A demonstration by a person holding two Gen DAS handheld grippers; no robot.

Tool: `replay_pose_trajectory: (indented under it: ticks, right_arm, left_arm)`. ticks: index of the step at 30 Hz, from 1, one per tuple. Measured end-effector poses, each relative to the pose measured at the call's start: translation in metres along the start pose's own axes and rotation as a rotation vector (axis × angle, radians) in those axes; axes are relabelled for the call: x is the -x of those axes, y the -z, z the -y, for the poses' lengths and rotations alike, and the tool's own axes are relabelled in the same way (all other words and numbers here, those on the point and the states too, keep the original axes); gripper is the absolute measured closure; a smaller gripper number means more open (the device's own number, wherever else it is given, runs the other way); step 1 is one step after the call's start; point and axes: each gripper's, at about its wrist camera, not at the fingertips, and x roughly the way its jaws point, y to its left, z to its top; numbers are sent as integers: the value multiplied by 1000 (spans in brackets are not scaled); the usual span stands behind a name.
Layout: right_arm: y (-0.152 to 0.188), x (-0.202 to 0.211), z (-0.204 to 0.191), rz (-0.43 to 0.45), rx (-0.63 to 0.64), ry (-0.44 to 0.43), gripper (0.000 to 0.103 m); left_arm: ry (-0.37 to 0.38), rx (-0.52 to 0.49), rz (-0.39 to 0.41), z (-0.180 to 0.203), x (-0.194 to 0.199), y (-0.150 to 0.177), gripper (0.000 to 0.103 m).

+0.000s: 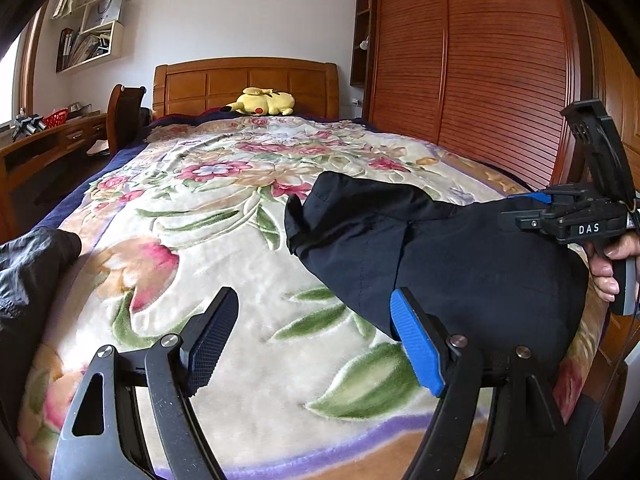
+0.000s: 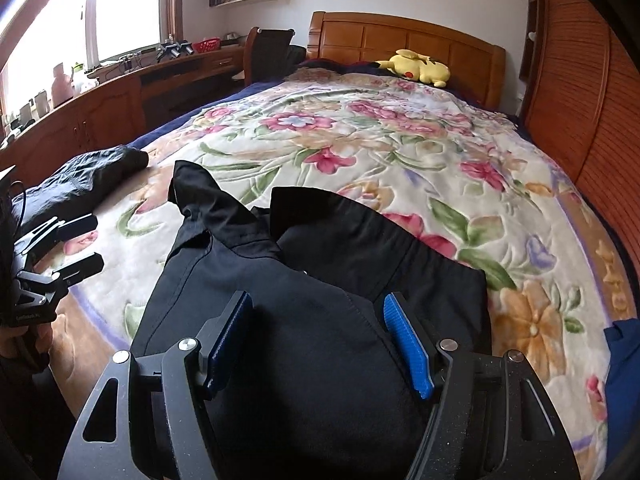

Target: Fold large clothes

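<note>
A dark navy garment [image 1: 460, 256] [image 2: 320, 280] lies partly folded on the floral blanket [image 1: 224, 240] [image 2: 400, 152], near the bed's foot. My left gripper [image 1: 316, 340] [image 2: 78, 244] stands open over bare blanket just left of the garment, its blue pad [image 1: 418, 344] at the cloth's edge. In the right wrist view my right gripper [image 2: 320, 344] hovers open above the garment's near end, cloth showing between and under its fingers, the pads not pressing it. From the left wrist view the right gripper [image 1: 580, 220] shows at the far right, held by a hand [image 1: 604, 272].
A second black garment [image 1: 32, 264] [image 2: 92, 176] lies crumpled at the bed's left edge. Some blue cloth [image 2: 624, 344] sits at the right edge. A yellow plush toy [image 1: 262, 102] [image 2: 418, 66] rests by the headboard. A wooden desk [image 2: 120, 92] runs along the left, a wardrobe [image 1: 480, 60] along the right.
</note>
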Motion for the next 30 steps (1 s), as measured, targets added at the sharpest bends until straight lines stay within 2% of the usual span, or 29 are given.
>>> replay_pose_trajectory:
  ticks: [2,4,6,9,11,17,22,25,30]
  right_arm:
    - [4,1,-4,6,14,-1,36]
    - [7,5,-6,14,22,-29,49]
    - [8,10,-6,31,26,-44,78]
    - [11,20,-7,55,43,-73,93]
    - [14,28,-10,81,61,-71,98]
    - [30,66,-15,197,89,24,100]
    - [59,102,2,262,42,187,100]
    - [86,109,24,216,-17,306,100]
    - [142,97,52,72,-111,360,100]
  left_arm:
    - [-2,-1,0,1,0,0,24]
    - [-5,-1,-1,1,0,0,24]
    - [-8,0,-3,3,0,-1,24]
    - [-12,2,-6,4,-2,1,24]
    - [-11,-2,-7,6,-3,2,24]
    - [-4,-3,0,10,-2,3,24]
    - [8,-11,2,15,-2,3,24]
    - [11,-23,2,18,-2,3,24]
    - [14,-28,5,21,-2,3,24]
